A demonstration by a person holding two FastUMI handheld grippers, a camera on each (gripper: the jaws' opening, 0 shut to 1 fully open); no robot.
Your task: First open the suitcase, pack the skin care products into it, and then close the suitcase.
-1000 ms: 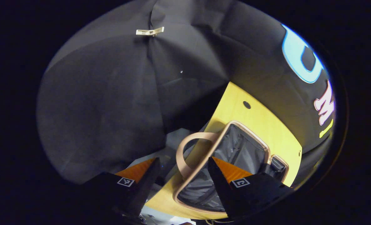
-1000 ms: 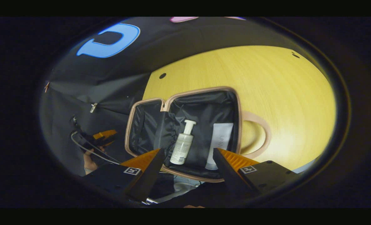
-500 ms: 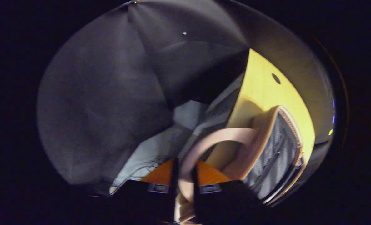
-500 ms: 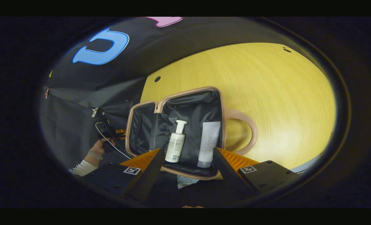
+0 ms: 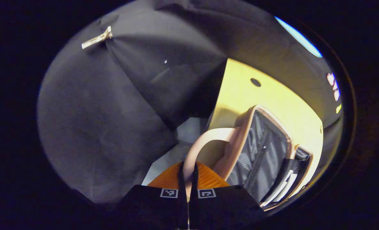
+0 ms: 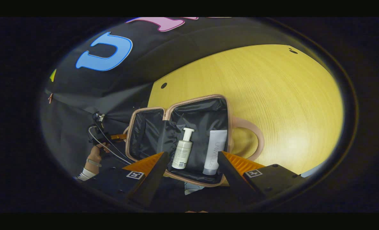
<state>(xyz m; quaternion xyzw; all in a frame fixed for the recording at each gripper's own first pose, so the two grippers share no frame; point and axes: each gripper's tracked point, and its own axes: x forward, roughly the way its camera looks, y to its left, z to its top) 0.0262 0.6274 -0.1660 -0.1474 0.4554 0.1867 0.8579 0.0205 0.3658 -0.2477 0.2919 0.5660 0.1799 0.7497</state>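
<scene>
The pink suitcase (image 6: 196,98) lies open on the yellow table (image 6: 272,95), black lining showing. A white pump bottle (image 6: 183,153) and a pale tube (image 6: 215,150) lie side by side in its right half. My right gripper (image 6: 192,158) hovers open just in front of them, holding nothing. In the left gripper view my left gripper (image 5: 188,165) is shut on the pink loop handle (image 5: 208,136) of the other half (image 5: 259,150), which stands tilted up from the table. In the right gripper view the left gripper (image 6: 114,137) and the hand (image 6: 95,155) holding it sit at that half's outer edge.
The second pink handle (image 6: 254,135) lies flat on the table to the right of the case. The table's left edge (image 5: 221,95) drops to grey floor (image 5: 186,134). A small cable hole (image 6: 163,85) sits near the table's far corner. Black cloth walls surround the booth.
My left gripper went from open to shut on the handle of the left half, and that half now tilts upward. The right gripper stayed open and barely shifted.
</scene>
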